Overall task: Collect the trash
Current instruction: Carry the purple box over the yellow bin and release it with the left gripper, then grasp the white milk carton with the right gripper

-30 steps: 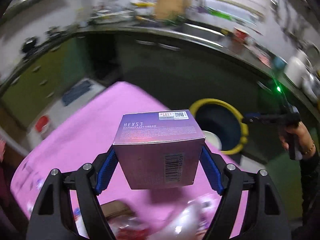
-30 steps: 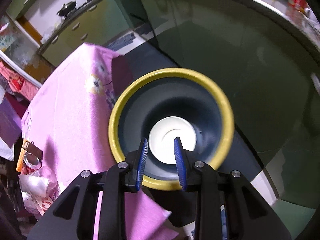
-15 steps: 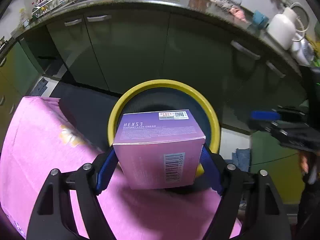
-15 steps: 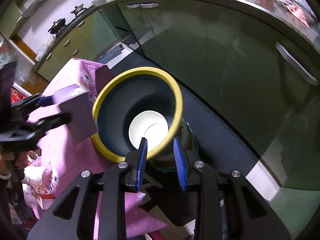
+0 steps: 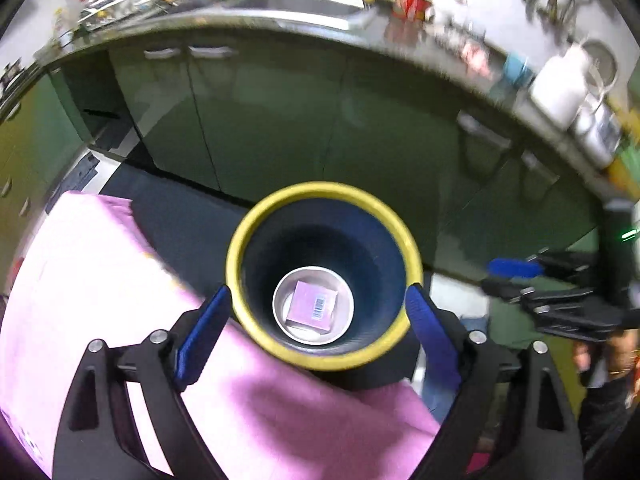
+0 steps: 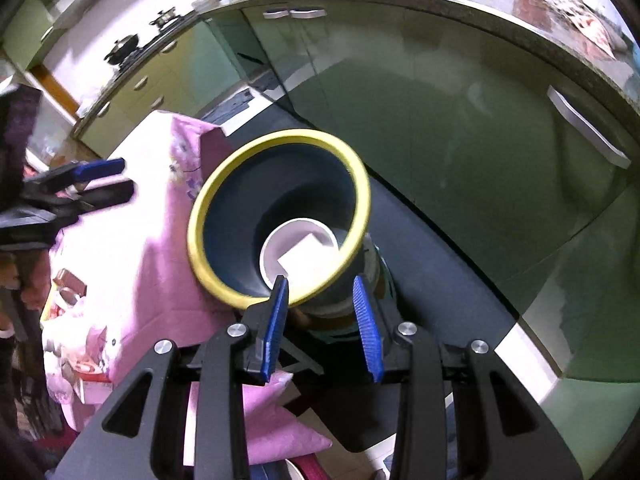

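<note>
Now that the box (image 5: 313, 306) has left my left gripper (image 5: 318, 307) and lies at the bin (image 5: 412, 252) bottom, frame centre | left fingers wide apart, empty | right gripper (image 6: 322, 306) apart, empty | next: more trash on the table (image 5: 100, 280), lower left.

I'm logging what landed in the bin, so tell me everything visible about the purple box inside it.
The purple box is a small carton with a pale lilac, cardboard-looking face and a white barcode label near one edge. It lies slightly skewed at the bottom of the yellow-rimmed bin, resting in the white round dish there. No tool touches it. In the right wrist view it is washed out to a pale square, partly hidden by the rim.
</note>
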Tool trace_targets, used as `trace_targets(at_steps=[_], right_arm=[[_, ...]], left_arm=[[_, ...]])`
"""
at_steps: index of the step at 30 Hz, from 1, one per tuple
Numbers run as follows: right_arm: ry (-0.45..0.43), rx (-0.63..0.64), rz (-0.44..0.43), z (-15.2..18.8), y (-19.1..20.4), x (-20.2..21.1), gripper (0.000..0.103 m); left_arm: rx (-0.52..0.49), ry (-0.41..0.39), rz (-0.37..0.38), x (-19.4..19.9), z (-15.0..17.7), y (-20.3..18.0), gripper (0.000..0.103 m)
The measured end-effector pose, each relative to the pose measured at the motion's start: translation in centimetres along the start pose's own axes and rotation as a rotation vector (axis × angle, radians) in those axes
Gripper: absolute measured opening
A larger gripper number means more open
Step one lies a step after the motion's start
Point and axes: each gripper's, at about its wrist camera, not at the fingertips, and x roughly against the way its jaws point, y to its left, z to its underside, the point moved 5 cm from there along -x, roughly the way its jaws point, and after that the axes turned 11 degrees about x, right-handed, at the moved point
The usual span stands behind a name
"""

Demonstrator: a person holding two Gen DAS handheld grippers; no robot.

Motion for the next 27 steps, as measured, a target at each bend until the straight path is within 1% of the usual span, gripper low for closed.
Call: trace_targets(at_steps=[3, 6, 8, 9, 11, 13, 14, 16, 20, 23, 24, 27], right_arm=[[0.000, 0.058, -0.020, 0.1, 2.0, 0.5, 0.034], [-0.006, 0.139, -0.066, 0.4, 5.1, 1.2, 0.034], [-0.010, 0.222, -0.140, 0.7, 8.0, 1.6, 0.034], [-0.011, 0.261, -0.172, 0.9, 9.4, 1.8, 0.034], [-0.011, 0.381, -0.256, 1.7, 13.4, 2.3, 0.034], [-0.001, 0.494, -0.321, 2.7, 17.1, 2.5, 0.034], [0.009, 0.583, -0.364, 3.5, 19.8, 2.6, 0.034], [0.029, 0.692, -0.437, 4.8, 23.5, 2.5, 0.034], [0.100, 0.854, -0.528, 6.8, 29.5, 0.8, 0.034], [0.152, 0.946, -0.524, 8.2, 32.3, -1.1, 0.034], [0.163, 0.961, -0.524, 8.8, 32.3, -1.4, 0.034], [0.181, 1.004, -0.547, 9.0, 33.7, -2.5, 0.035]], left_arm=[[0.046, -0.093, 0.025, 5.2, 0.7, 1.4, 0.088], [0.101, -0.193, 0.041, 10.7, 2.2, 3.5, 0.089], [0.134, -0.257, 0.035, 13.9, 3.5, 5.1, 0.090], [0.149, -0.294, 0.026, 15.6, 4.5, 6.1, 0.091], [0.160, -0.356, -0.015, 18.3, 6.6, 7.6, 0.092], [0.178, -0.409, -0.084, 20.5, 9.0, 9.2, 0.093], [0.188, -0.420, -0.106, 21.1, 10.0, 9.8, 0.093], [0.233, -0.438, -0.144, 22.6, 12.5, 11.4, 0.093], [0.320, -0.468, -0.152, 24.6, 16.6, 13.4, 0.093], [0.377, -0.499, -0.184, 25.9, 19.7, 14.4, 0.094], [0.396, -0.508, -0.189, 26.2, 20.6, 14.6, 0.094], [0.430, -0.512, -0.204, 26.8, 23.3, 15.1, 0.095]])
